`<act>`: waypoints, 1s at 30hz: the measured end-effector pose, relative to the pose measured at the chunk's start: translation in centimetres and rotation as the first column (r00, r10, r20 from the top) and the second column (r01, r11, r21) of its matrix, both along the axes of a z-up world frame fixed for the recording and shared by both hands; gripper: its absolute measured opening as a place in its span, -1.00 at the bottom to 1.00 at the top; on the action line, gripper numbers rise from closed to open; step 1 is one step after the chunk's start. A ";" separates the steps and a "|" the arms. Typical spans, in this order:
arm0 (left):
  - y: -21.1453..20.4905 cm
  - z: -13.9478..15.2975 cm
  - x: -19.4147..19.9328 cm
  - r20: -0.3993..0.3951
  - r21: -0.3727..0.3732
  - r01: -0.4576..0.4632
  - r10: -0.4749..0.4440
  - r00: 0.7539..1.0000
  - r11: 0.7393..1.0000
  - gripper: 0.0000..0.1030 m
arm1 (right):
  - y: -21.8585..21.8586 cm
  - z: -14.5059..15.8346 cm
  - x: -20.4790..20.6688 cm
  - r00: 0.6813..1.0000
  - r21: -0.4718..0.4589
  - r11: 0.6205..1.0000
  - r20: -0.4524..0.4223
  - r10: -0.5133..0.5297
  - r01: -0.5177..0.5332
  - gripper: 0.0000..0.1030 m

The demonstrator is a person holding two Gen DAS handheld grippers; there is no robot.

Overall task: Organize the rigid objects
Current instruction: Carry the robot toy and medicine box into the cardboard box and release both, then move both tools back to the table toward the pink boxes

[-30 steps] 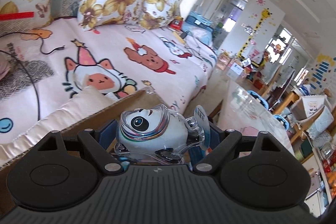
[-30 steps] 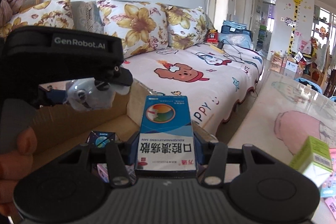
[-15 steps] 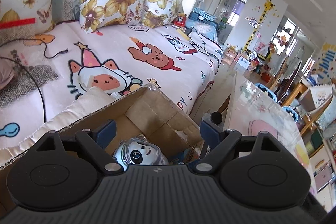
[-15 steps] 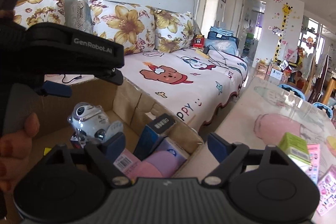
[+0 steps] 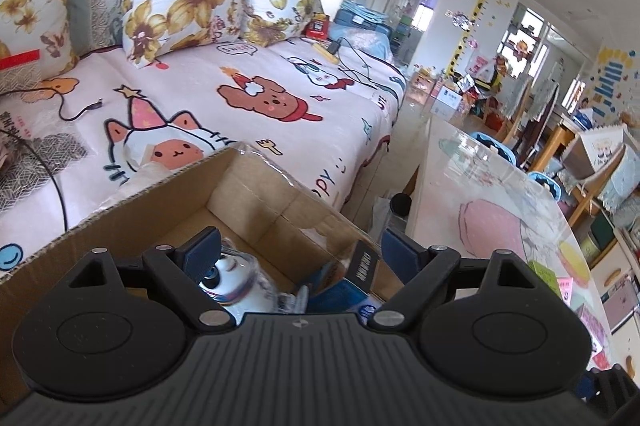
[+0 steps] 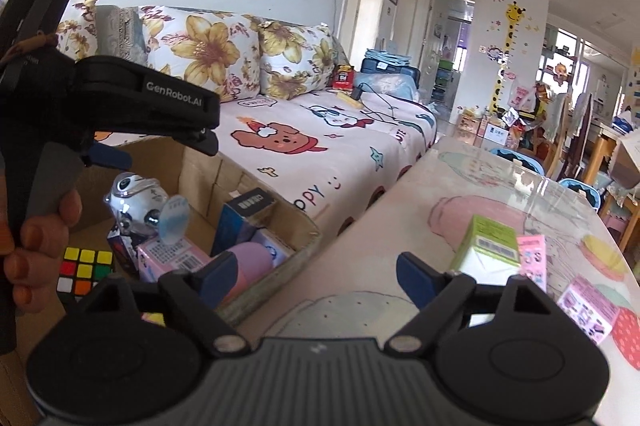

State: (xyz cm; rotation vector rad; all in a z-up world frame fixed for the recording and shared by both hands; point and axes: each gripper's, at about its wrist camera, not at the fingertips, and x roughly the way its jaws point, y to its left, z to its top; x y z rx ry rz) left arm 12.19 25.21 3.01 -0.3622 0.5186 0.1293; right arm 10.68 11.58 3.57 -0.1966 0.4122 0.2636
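Here the left gripper hangs over an open cardboard box with its jaws spread wide and nothing between them; seen from the right wrist, its black body reads "GenRobot.AI" in white, and a hand grips its handle. The right gripper sits above the near edge of the desk, just beside the box, jaws equally wide apart and holding nothing. Inside the box stands a white panda toy in a clear shell, with a round pale blue tag leaning against it. Close by lie a puzzle cube with red, yellow, orange and white squares, a pink carton bearing a barcode and print too small to read, a blue box tilted on end with a dark flap of unreadable characters, and a lilac rounded thing. On the desk, near the right gripper's right jaw, stands a green carton with a barcode, and pink packets lie beside it. The sofa cover behind the box shows cartoon animals and the letters "PPY".
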 end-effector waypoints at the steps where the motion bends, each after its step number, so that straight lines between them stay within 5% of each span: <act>1: 0.0 -0.1 0.1 0.000 0.003 0.007 -0.007 1.000 1.000 1.00 | -0.3 0.0 -0.1 1.000 0.003 1.000 0.003 -0.008 0.008 0.68; 30: -1.8 -1.2 2.1 -0.027 0.112 0.171 -0.169 0.985 0.979 1.00 | -8.0 -1.6 -0.8 0.986 0.077 0.984 0.012 -0.164 0.162 0.68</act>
